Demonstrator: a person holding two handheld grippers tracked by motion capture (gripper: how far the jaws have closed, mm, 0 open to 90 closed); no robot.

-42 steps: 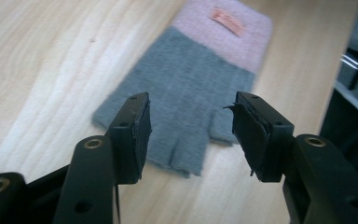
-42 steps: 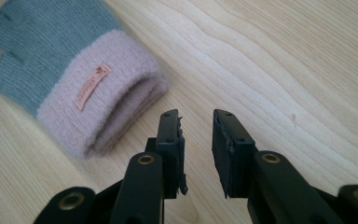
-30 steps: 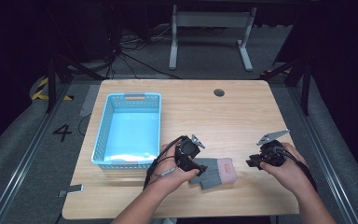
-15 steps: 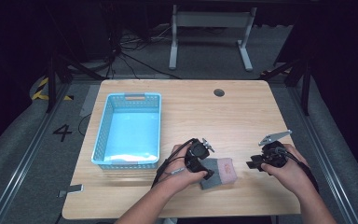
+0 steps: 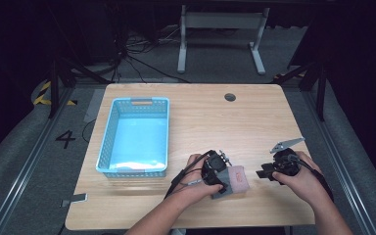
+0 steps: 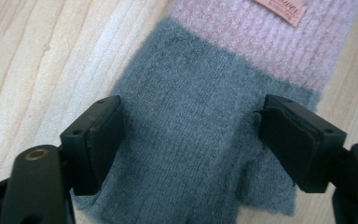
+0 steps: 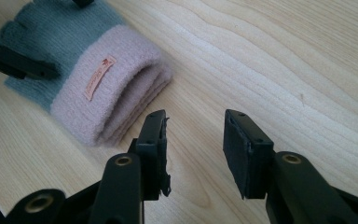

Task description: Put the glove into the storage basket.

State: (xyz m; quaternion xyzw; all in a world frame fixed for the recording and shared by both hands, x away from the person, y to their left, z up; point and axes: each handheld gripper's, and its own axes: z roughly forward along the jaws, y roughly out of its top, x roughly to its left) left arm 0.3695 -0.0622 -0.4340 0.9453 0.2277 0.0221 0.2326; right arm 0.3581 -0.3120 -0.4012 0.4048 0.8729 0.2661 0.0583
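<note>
Dark flooring and cables surrounded a pale wooden table, on whose left part stood a light blue basket. Near the table's front edge lay a knitted glove, grey over the hand and fingers, pink at the ribbed cuff, with a small tag sewn onto the cuff. It rested flat on the wood, well apart from the basket.

From the high view, the left gripper sat directly over the grey end of the glove. Its own camera showed the glove between the two black jaws, which had just been opening and stood spread to either side of the knit; the right-hand pad seemed to brush the glove's edge, though that was hard to judge, and neither pad pinched it.

To the right, the right gripper was held just beside the pink cuff without touching it. In its view the glove lay ahead and to the left, and the jaws, also just opening, stood apart with bare wood between them.
</note>
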